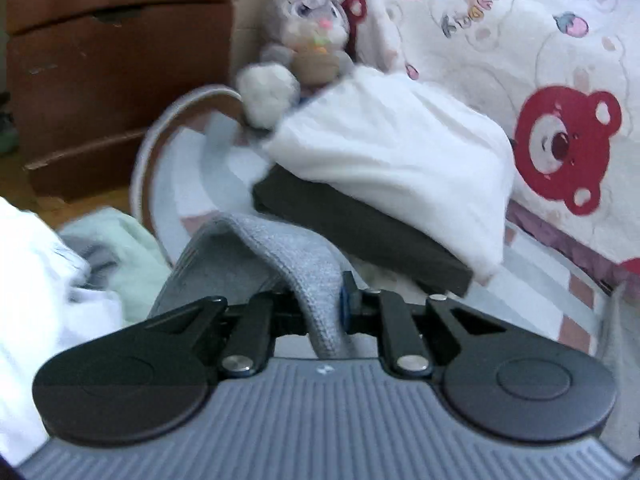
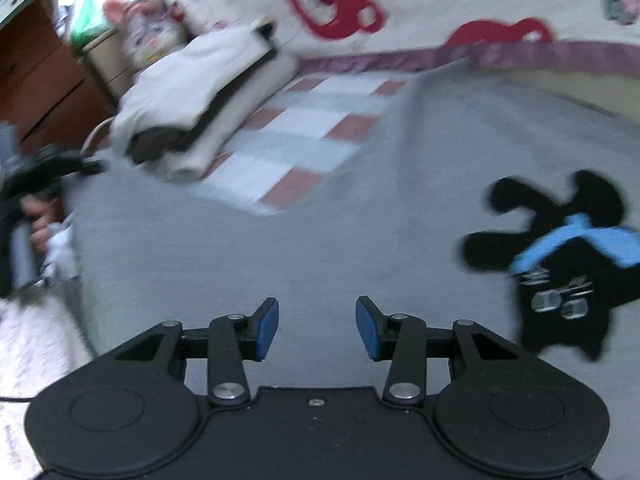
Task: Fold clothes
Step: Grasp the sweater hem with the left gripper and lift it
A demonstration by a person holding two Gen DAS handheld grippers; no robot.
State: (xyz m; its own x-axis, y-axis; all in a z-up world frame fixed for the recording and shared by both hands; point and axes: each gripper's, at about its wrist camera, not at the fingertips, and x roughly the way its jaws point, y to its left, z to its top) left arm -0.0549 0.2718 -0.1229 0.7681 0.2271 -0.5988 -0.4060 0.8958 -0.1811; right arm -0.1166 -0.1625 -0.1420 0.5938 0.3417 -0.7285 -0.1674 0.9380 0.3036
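Left tongs (image 1: 320, 300) clenched on a fold of the grey knit garment (image 1: 288, 256), cloth pinched between the pads and draped up over them; likely an edge taken to begin a fold. Right wrist view: the same grey garment (image 2: 320, 220) lies spread across the near bed, its black figure print (image 2: 560, 264) to the right. Right tongs (image 2: 317, 328) released, hovering above bare grey cloth, nothing between the pads; probably seeking the matching edge. Far left, a stack of folded clothes (image 1: 384, 152), white over dark, sits on the checked bed cover (image 2: 304, 136), apparently parked clear of the working area. Plush rabbit (image 1: 308, 24) behind the stack. Frames blurred.
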